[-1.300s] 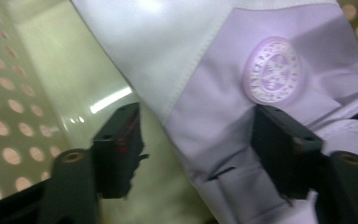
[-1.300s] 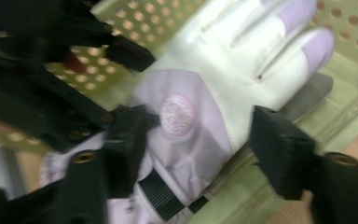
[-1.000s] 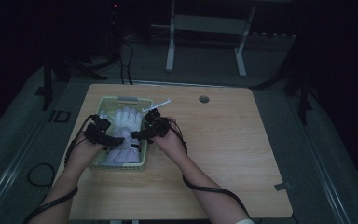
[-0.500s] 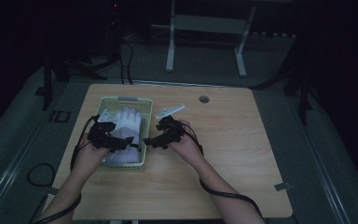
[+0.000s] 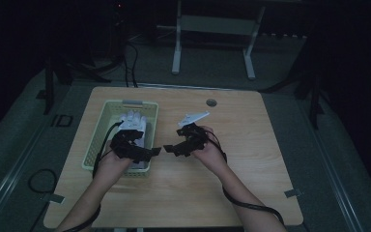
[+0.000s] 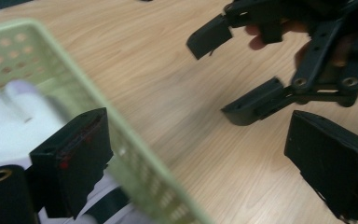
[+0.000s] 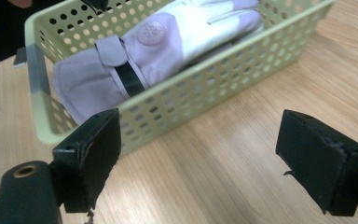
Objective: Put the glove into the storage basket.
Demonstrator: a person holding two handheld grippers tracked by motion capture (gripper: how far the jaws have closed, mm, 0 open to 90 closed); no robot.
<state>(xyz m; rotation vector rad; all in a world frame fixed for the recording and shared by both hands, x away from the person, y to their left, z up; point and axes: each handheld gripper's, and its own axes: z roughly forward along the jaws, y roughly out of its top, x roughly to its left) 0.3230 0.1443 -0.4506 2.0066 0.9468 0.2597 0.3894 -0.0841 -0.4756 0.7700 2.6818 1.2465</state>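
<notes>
Glove (image 7: 168, 42) now alone in basket (image 5: 96, 140), both grippers (image 5: 149, 151) (image 5: 171, 147) withdrawn, fingers just opened, apart, empty.

The room is dark; light falls mostly on the wooden table (image 5: 251, 193), which has rounded corners and a small round hole (image 5: 211, 102) near its far edge; the floor (image 5: 319, 159) around it is grey and looks like carpet; beyond the far edge stands a white metal frame (image 5: 212, 29) on two legs; black cables (image 5: 128, 60) lie on the floor past the far left corner; a dark stand (image 5: 50, 87) rises at the left.
</notes>
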